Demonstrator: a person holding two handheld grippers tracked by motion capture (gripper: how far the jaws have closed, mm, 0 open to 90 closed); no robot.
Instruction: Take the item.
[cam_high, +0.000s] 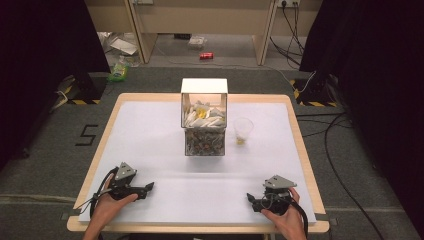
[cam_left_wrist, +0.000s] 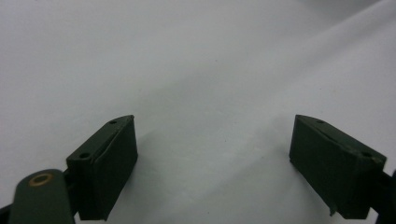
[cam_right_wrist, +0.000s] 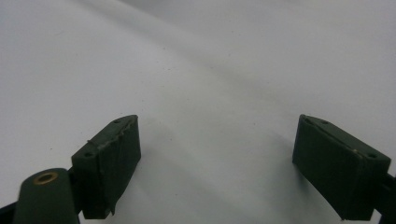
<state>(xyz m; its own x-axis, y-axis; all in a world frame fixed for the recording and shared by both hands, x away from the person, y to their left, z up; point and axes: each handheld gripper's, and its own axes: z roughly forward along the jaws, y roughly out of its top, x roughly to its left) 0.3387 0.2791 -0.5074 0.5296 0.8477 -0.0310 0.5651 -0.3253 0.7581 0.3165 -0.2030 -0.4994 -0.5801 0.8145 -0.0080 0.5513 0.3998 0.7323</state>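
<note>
Both grippers are sitting parked at the near edge of the table (cam_high: 125, 102), well short of the clear box (cam_high: 204, 125), which I'm using as the landmark. The box is standing at mid-table toward the far edge, with a white open top frame, pale packets piled in the upper part and darker mixed bits below. A clear plastic cup (cam_high: 243, 130) is standing upright just beside the box on its right, not touching, with something small and yellowish in the bottom.

Placement reads as a start layout: box and cup are centred, so either hand can reach, and the cup is set next to the box, probably as the receiver for whatever comes out.

The left gripper (cam_high: 148, 187) is lying low on the white sheet, near-left of the box and well apart from it, pointing inward toward the centre line. Its jaws are standing wide with nothing between them; the left gripper view is showing bare sheet between the pads (cam_left_wrist: 103, 175).

The right gripper (cam_high: 250, 199) is mirroring that near-right of the box, hand wrapped round the rear, jaws wide and empty, pads (cam_right_wrist: 108, 170) hovering over bare sheet.

Neither is touching the box or cup.
</note>
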